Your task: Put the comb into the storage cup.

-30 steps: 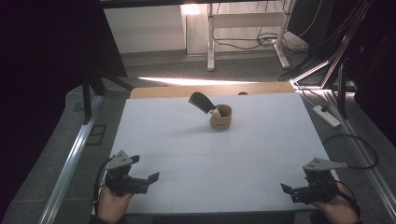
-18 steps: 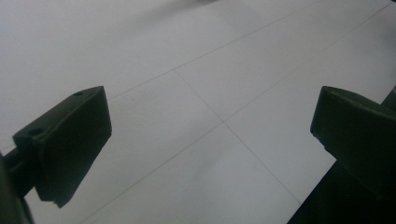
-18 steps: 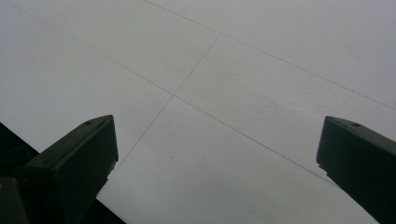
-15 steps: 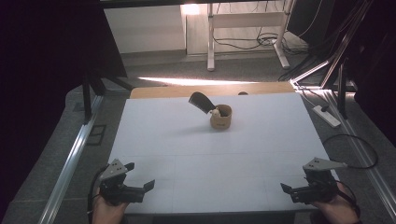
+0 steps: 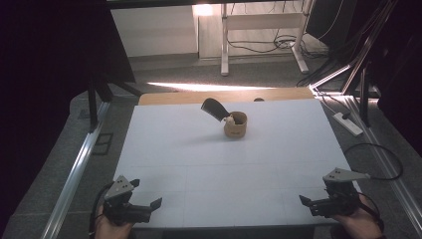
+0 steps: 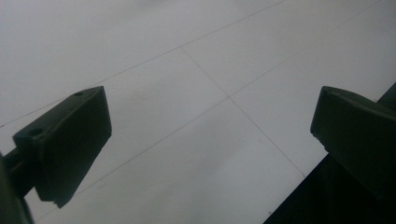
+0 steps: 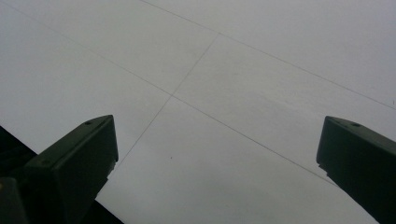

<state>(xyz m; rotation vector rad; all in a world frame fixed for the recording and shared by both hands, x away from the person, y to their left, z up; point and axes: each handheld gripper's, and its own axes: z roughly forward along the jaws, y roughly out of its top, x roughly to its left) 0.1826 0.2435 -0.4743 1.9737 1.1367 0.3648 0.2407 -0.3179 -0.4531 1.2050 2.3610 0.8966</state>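
Since a second ago the left gripper [image 5: 149, 205] has drawn back toward the near left corner of the worktop [image 5: 199, 164], while the right gripper [image 5: 307, 201] sits as it did at the near right corner. Both have their jaws spread wide and carry nothing; each gripper view looks past the parted jaws onto bare white surface with faint seam lines. Well apart from both, toward the far edge of the worktop, stands a small brown cup [image 5: 235, 125] with a dark-handled tool [image 5: 215, 109] leaning out of its left side, tilted. Neither gripper is near it, so the likely step is a long forward reach. Doing it well probably means steadying the cup with one gripper before the other closes on the handle.
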